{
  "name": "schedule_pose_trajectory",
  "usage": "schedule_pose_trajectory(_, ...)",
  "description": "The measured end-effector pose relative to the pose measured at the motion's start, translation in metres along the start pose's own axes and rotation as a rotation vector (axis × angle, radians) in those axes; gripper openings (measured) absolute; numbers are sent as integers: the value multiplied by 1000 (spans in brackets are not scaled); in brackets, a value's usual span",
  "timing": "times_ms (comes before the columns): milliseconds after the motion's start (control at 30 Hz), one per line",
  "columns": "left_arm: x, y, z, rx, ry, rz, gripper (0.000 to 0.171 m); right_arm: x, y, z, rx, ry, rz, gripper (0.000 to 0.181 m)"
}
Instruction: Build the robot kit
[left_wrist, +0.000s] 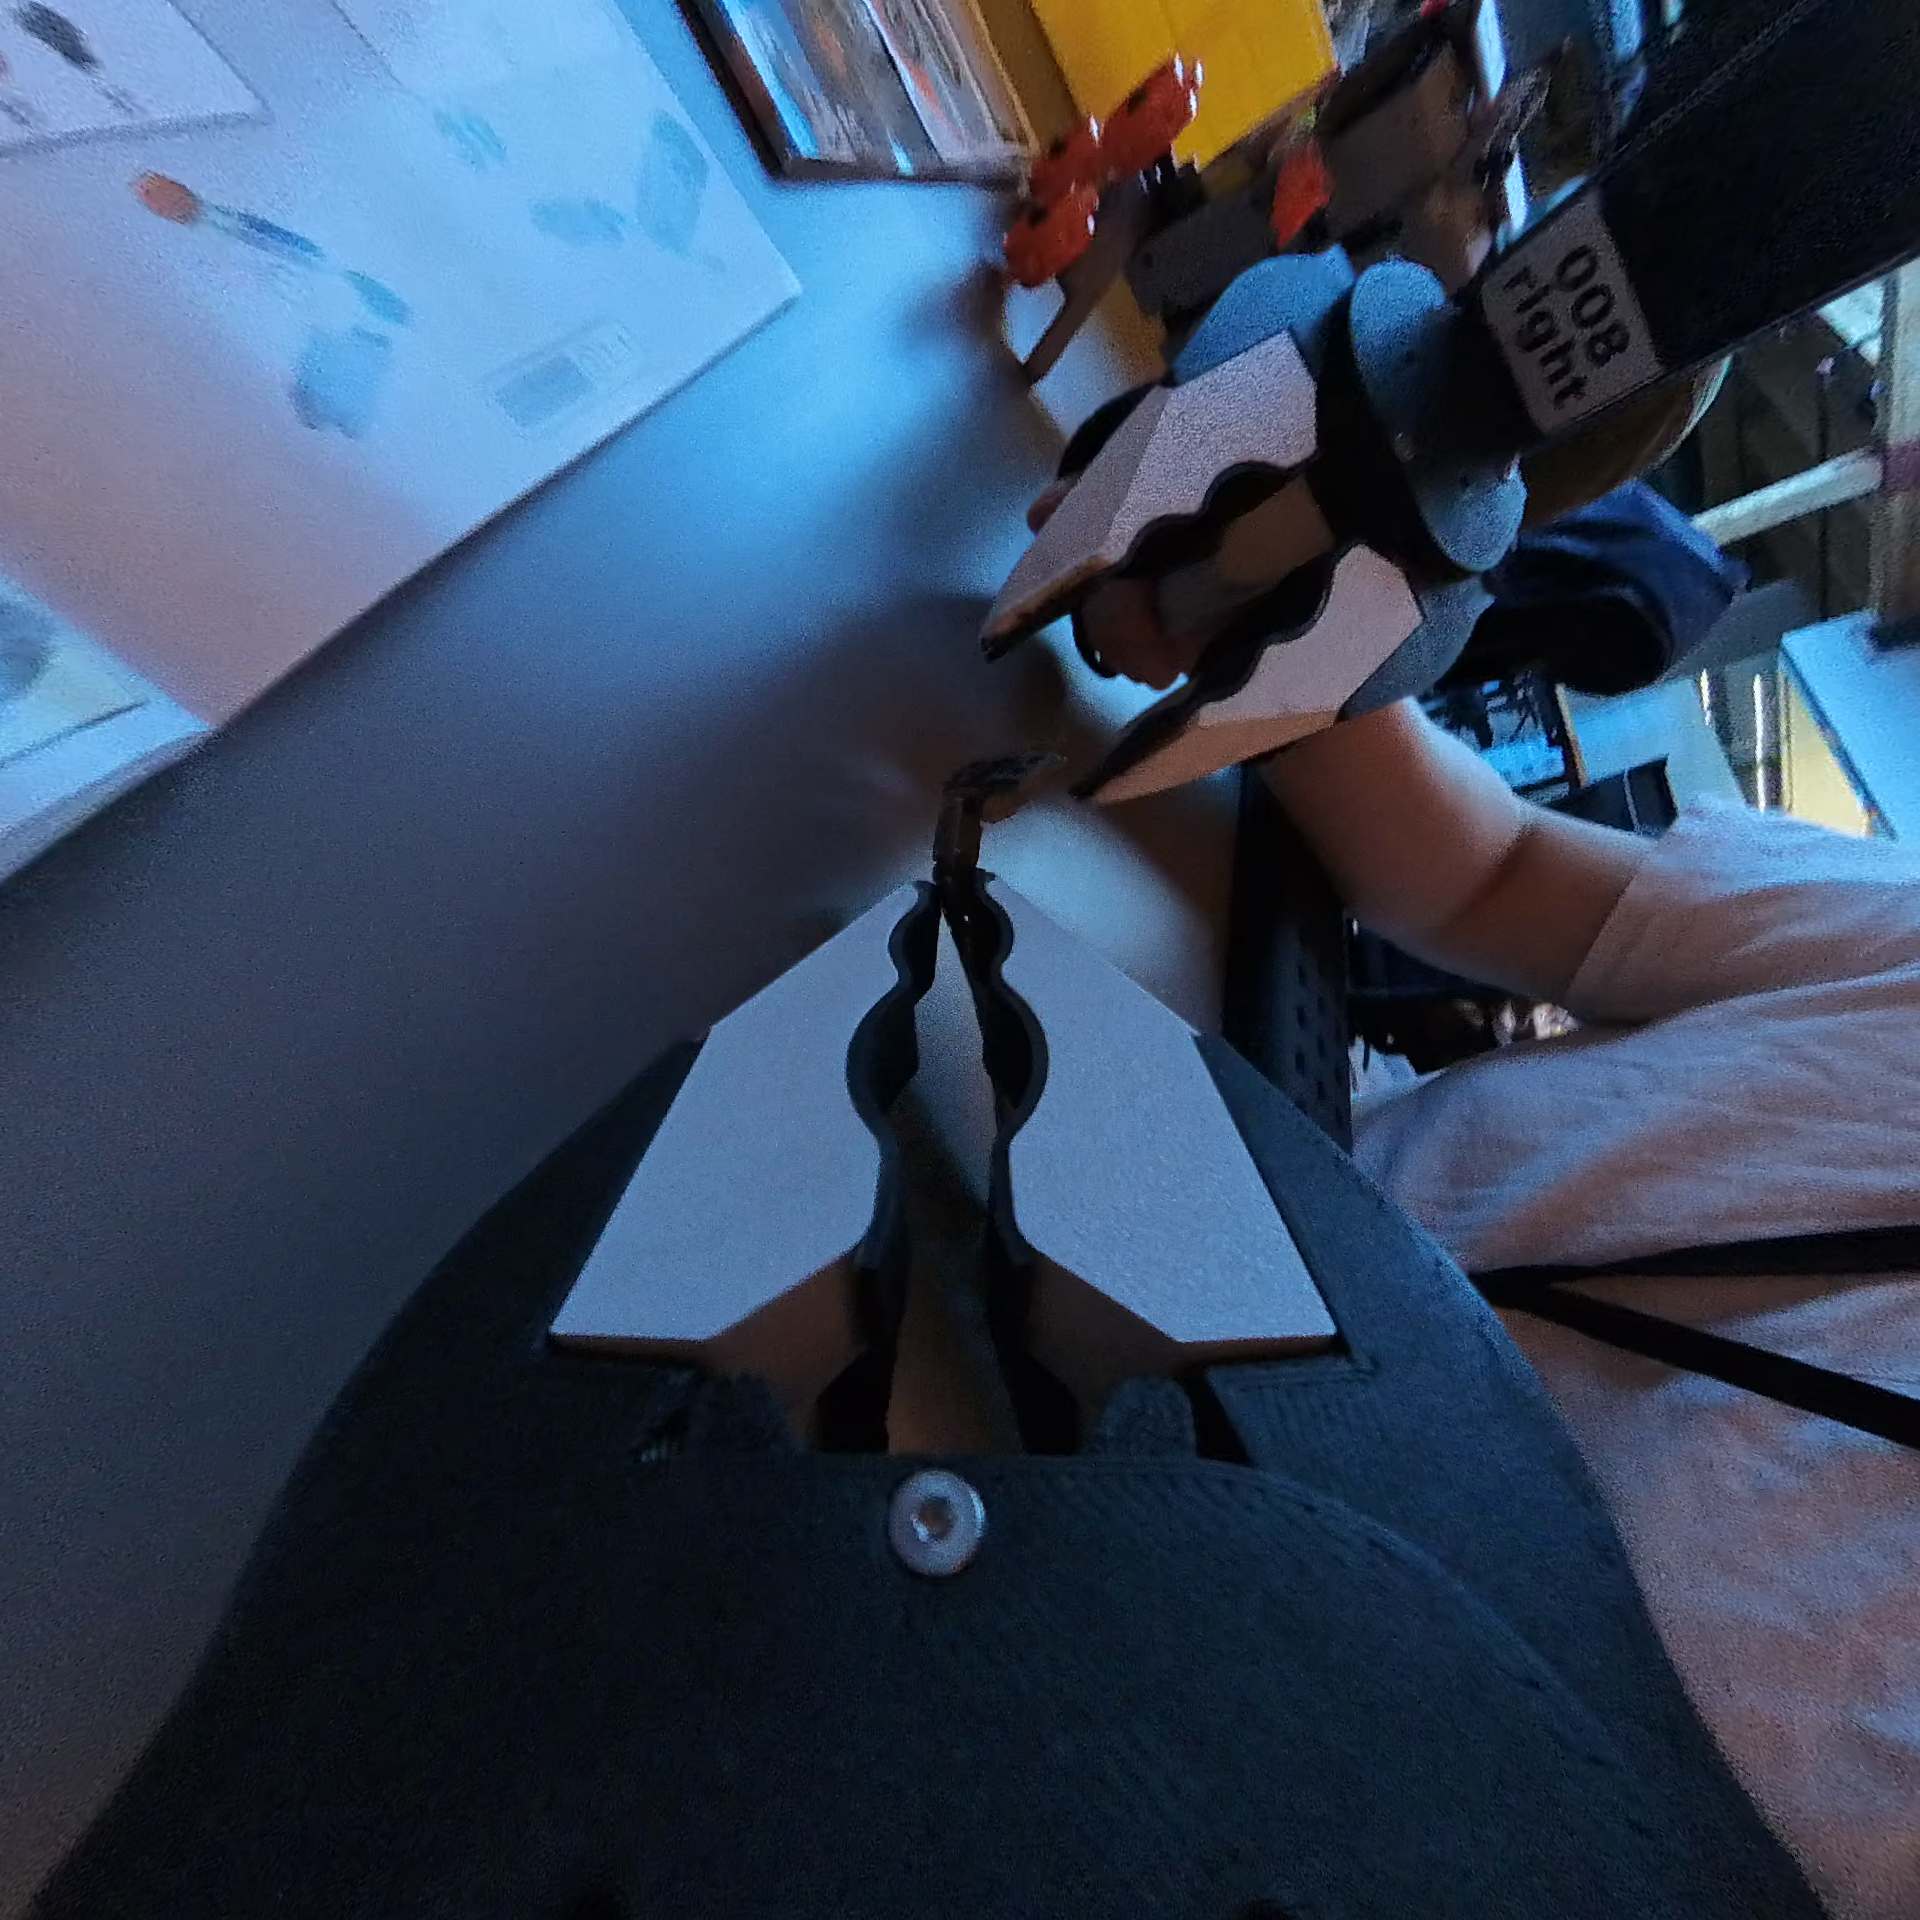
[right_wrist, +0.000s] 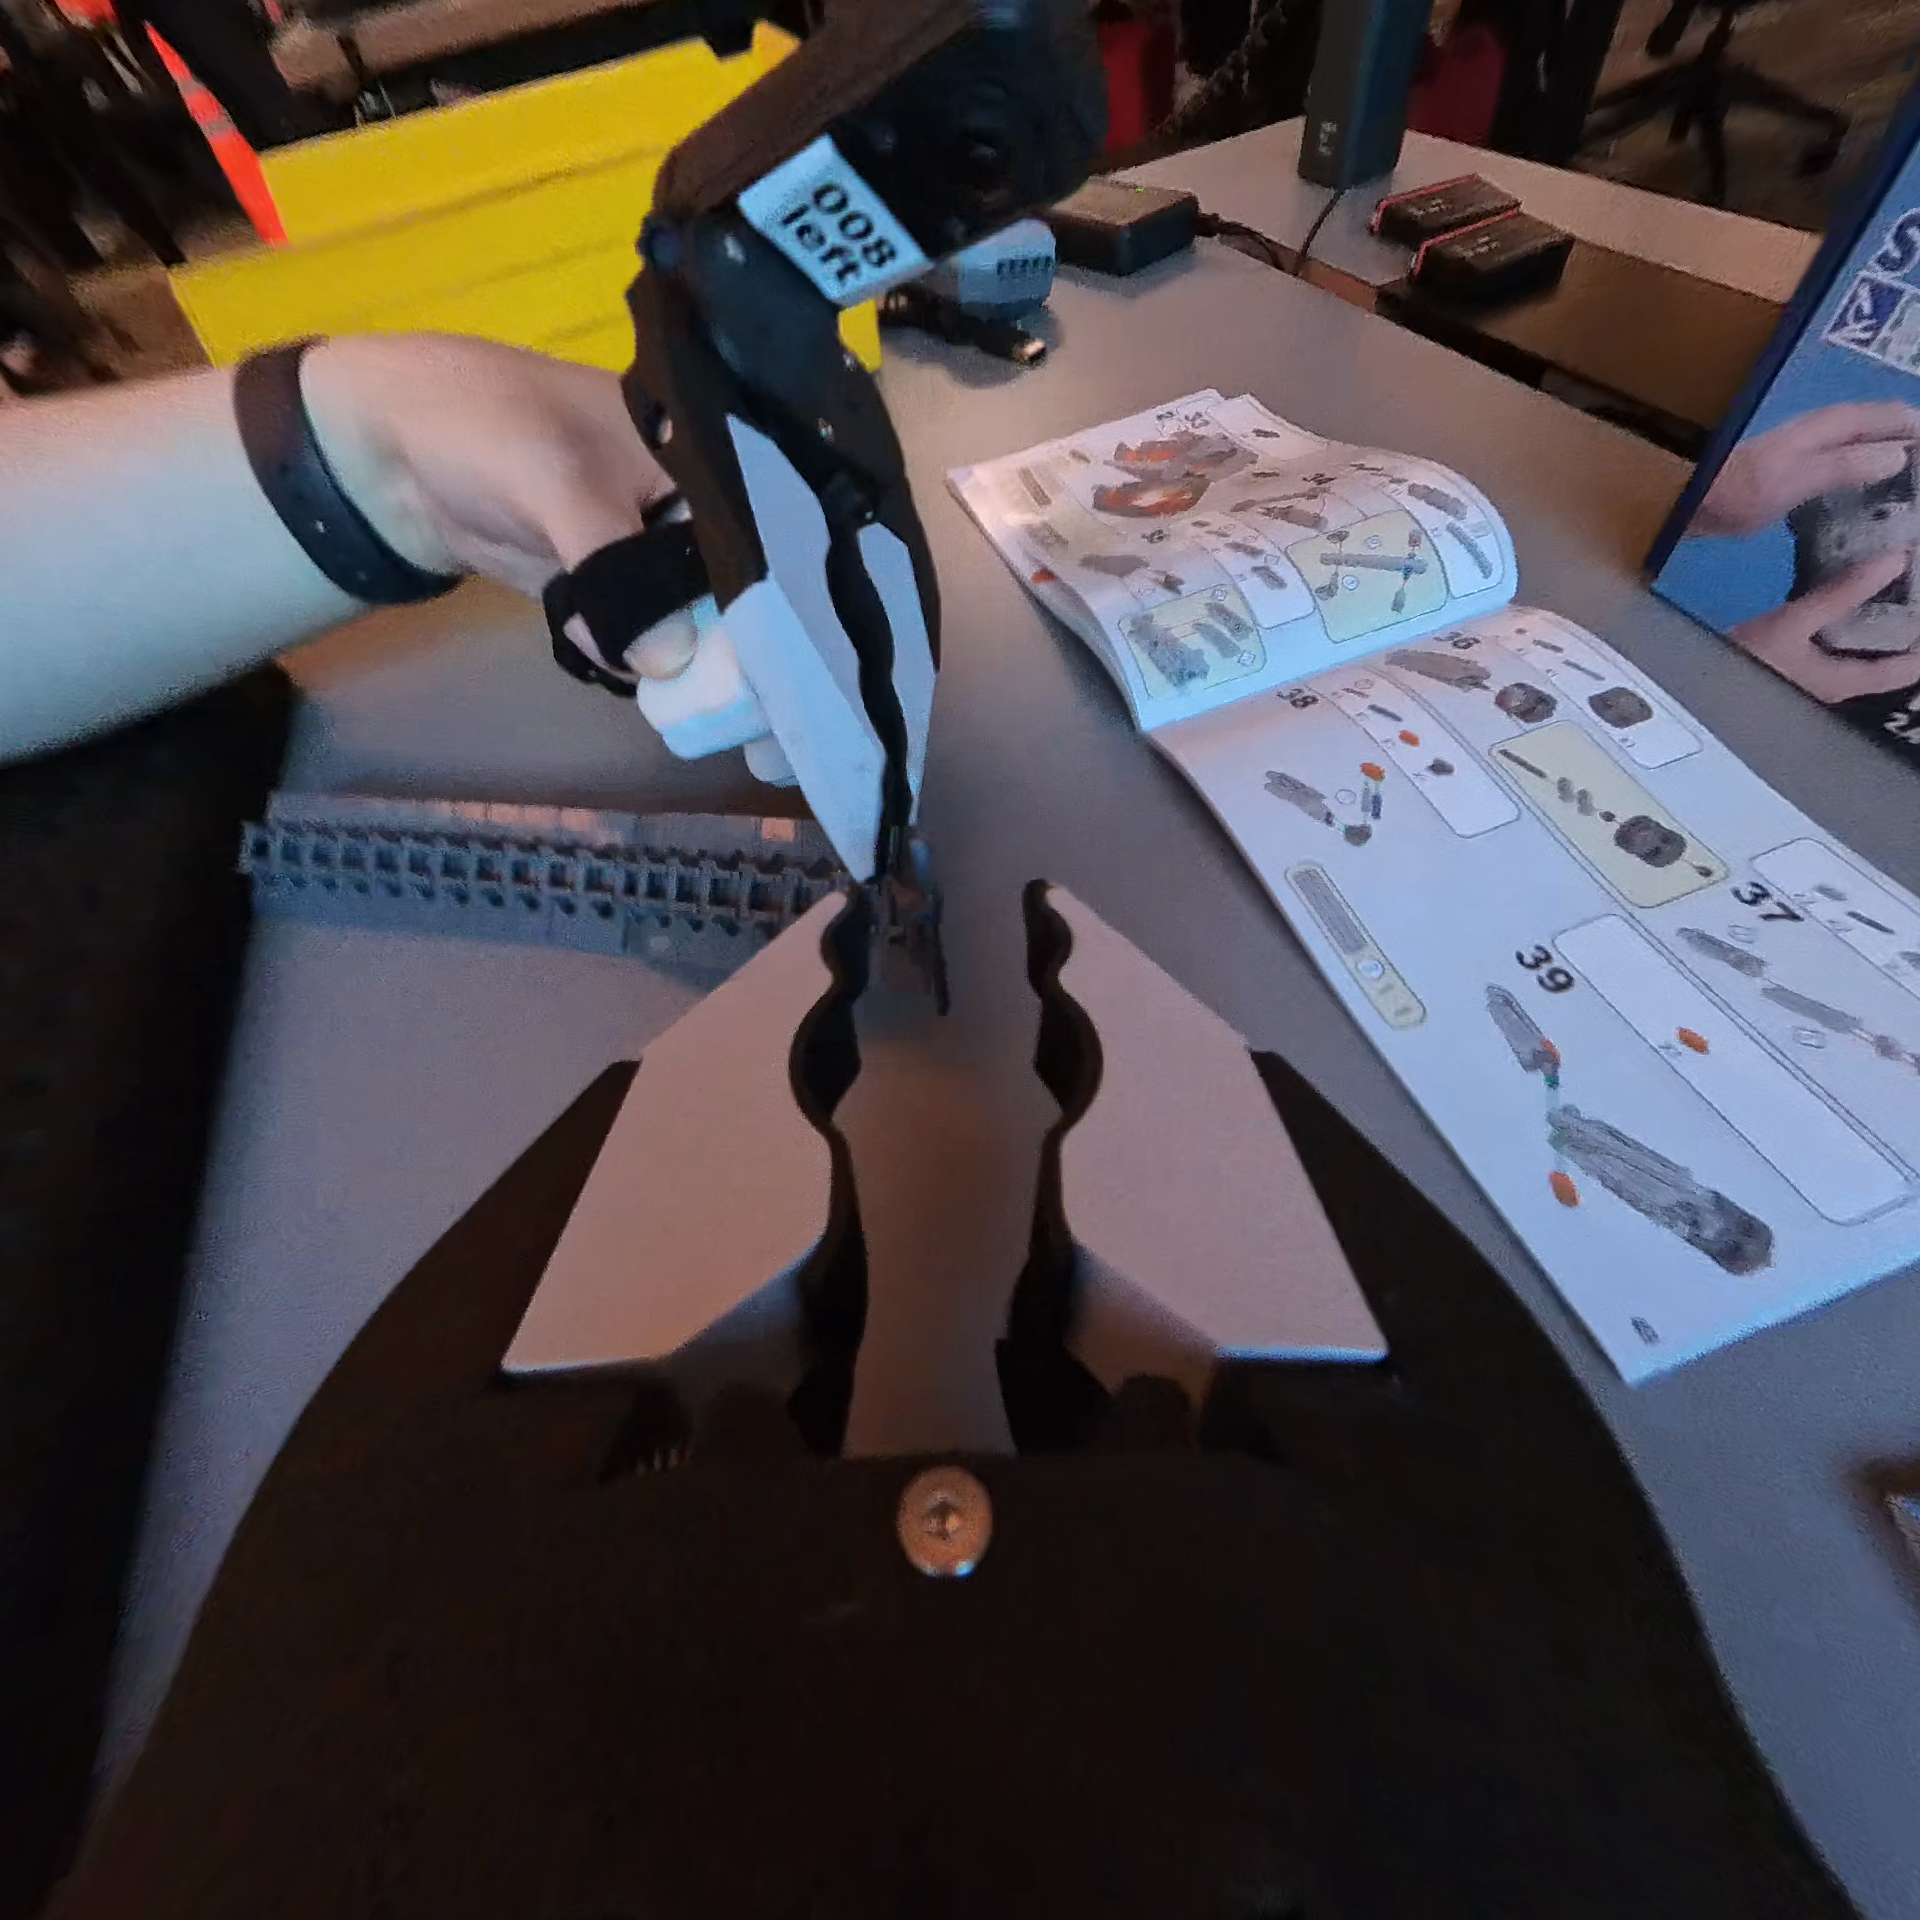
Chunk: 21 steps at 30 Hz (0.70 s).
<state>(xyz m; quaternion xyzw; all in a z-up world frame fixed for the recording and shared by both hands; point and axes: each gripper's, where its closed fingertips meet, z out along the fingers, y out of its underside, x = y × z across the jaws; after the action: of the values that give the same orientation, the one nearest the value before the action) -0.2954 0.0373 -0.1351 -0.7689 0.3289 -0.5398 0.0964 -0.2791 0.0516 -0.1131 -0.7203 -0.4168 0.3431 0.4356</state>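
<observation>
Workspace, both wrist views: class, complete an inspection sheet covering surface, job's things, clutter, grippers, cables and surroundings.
Surface: grey table, mostly bare.
Job's things: small dark part pinched at the left gripper's tips; grey toothed strip lying flat at the table edge.
Clutter: open instruction booklet; blue box standing beyond it.
Grippers: left gripper shut on the part; right gripper open, fingertips either side of the part.
Cables: black power adapter with lead.
Surroundings: yellow crate; second table.
</observation>
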Motion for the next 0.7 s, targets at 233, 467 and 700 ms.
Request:
schedule_pose_trajectory(233,4,7,11,-52,14,26,4,-11,19,0,-75,-56,31,17)
schedule_pose_trajectory(467,2,10,14,-43,28,11,14,-12,26,1,-120,-71,64,5)
schedule_pose_trajectory(700,0,6,24,-11,-7,9,8,-10,23,-2,-92,-73,113,5)
